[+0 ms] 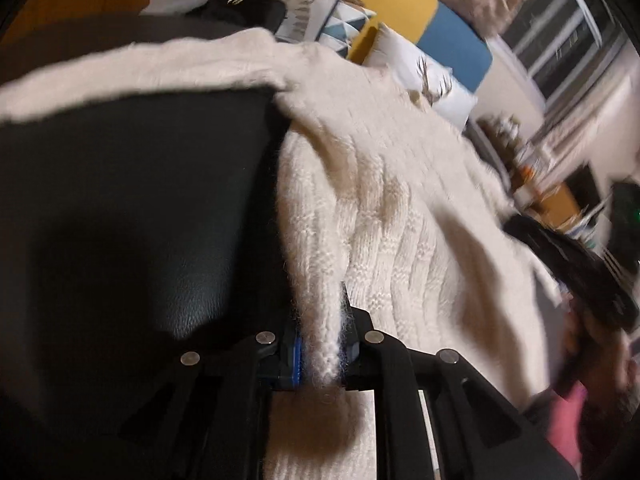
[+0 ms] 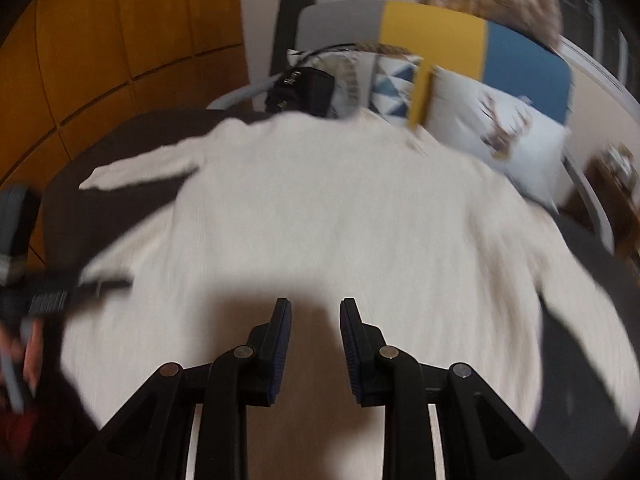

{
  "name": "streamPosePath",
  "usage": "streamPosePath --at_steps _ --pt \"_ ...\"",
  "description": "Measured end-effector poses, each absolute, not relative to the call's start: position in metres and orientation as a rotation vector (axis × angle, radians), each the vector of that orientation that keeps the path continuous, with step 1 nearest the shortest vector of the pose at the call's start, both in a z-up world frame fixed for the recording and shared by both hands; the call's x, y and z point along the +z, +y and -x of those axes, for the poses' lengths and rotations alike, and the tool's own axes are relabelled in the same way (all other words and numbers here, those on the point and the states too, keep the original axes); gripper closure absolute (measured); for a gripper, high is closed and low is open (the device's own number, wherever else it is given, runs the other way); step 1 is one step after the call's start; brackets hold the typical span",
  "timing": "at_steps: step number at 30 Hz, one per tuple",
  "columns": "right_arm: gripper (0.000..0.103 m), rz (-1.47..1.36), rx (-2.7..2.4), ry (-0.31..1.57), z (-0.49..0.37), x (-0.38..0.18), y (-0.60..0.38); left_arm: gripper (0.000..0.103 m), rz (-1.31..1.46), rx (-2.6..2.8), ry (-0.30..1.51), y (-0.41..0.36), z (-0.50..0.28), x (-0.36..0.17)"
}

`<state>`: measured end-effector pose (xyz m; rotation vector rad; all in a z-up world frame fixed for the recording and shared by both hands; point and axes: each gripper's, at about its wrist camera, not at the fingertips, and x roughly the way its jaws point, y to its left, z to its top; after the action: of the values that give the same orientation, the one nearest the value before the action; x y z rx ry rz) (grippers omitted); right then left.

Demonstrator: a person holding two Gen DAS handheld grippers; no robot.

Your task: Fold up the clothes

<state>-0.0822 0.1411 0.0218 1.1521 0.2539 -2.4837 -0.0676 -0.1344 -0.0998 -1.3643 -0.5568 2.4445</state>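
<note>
My right wrist view is smeared with motion blur, so the knit of the cream woollen sweater (image 2: 320, 208) is lost and the small black object (image 2: 300, 88) beyond its collar stays unreadable. At the left edge, my left gripper (image 2: 52, 296) is a grey-black streak, cut off. In the left wrist view, the sweater hem hides the pads of that gripper (image 1: 320, 344). The other gripper (image 1: 576, 272) is a dark blur at the right, and the cluttered shelf (image 1: 536, 176) behind it is too blurred to tell.

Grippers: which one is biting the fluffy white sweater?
The left gripper: it is shut on the edge of the cream knit sweater. The right gripper hangs above it, holding nothing.
</note>
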Motion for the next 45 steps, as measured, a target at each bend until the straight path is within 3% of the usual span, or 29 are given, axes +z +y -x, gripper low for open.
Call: streamPosePath --at_steps 6,12,16,26,28,30,35,38,45 --pt "0.078 -1.19 -2.342 0.403 0.187 0.012 0.061 0.09 1.357 2.397 -0.665 -0.143 0.064 -0.105" --pt "0.078 -1.35 -2.297 0.422 0.261 -0.027 0.024 0.092 1.363 2.264 -0.877 -0.174 0.052 -0.116" --pt "0.076 -1.348 -2.364 0.373 0.278 -0.036 0.016 0.096 1.343 2.164 -1.074 -0.199 0.046 -0.133" --pt "0.072 -1.219 -2.552 0.39 0.286 -0.04 0.001 0.094 1.3 2.12 -1.101 -0.21 0.037 -0.133" --pt "0.072 -1.23 -2.49 0.4 0.282 -0.033 0.003 0.089 1.276 2.115 -1.141 -0.218 0.031 -0.133" --pt "0.072 -1.206 -2.439 0.367 0.268 -0.019 0.011 0.078 1.228 2.179 -1.121 -0.226 0.024 -0.124" --pt "0.072 -1.158 -2.333 0.22 0.2 0.002 0.041 0.076 1.096 2.358 -0.916 -0.215 0.018 -0.078" --pt "0.072 -1.181 -2.347 0.181 0.158 -0.001 0.06 0.07 1.133 2.357 -0.756 -0.186 0.028 -0.063" --pt "0.072 -1.231 -2.464 -0.008 0.071 -0.008 0.128 0.069 1.358 2.466 -0.429 -0.138 0.056 -0.091"
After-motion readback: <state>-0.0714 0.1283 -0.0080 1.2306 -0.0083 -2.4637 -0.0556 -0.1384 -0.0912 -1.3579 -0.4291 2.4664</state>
